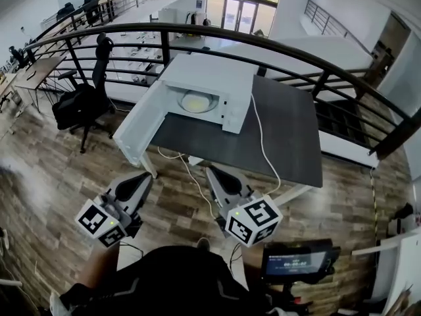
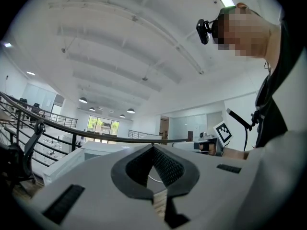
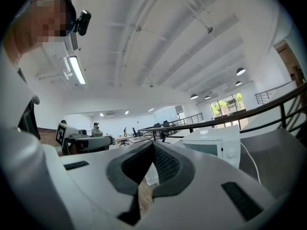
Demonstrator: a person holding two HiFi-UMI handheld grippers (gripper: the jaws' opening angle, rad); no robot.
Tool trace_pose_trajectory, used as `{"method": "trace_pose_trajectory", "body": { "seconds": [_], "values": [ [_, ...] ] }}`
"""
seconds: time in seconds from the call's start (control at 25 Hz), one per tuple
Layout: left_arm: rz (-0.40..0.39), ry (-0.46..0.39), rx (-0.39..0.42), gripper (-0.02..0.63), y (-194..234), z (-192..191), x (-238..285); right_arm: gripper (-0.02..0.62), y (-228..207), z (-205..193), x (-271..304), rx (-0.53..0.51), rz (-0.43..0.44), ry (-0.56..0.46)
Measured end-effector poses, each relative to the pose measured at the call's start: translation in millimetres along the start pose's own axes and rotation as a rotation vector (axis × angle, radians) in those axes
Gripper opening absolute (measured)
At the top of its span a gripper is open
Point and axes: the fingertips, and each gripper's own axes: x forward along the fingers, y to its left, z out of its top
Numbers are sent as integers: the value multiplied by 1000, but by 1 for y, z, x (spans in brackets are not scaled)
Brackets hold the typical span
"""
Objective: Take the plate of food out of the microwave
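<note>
Approach phase: both grippers are short of the table and well apart from the target.

- **Left gripper** [image 1: 146, 176]: jaws closed tip to tip, nothing in them.
- **Right gripper** [image 1: 212, 171]: same, pads together, empty.
- **Scene:** the white boxy microwave [image 1: 220, 78] sits on the dark grey rectangular table [image 1: 289, 143]. Its white door [image 1: 137, 129] is swung fully open to the person's left.
- **Target:** the round pale plate with yellowish food [image 1: 195, 101] is inside the cavity, untouched.

My read on doing it well:
- Open the jaws before entering the cavity, not inside it.
- The cavity looks tight, so probably only one gripper goes in. The right one has the straighter line, since the door crowds the left.
- Pinch the plate's near rim, keep it level and draw it straight out.
- Mind the thin white power cable [image 1: 260, 137], which trails over the table right of the microwave and off the front edge.
- The plate looks smooth, so the rim grip may slip. Support it with the other gripper once it is out.
</note>
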Motion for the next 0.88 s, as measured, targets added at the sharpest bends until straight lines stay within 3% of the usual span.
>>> {"method": "trace_pose_trajectory", "body": {
  "seconds": [0.08,0.32,0.56,0.88],
  "values": [
    [4,-4,3,2,-4,3,14,-11,-12,3,0,-29,15,5],
    [53,13,12,2,-2,-3,47,-11,-49,11,-5,16,40,-12],
    [39,68,62,2,-2,-11,66,-11,-56,7,5,-43,95,-12],
    [52,41,34,2,53,-4,69,-11,-69,4,59,4,72,3]
  ]
}}
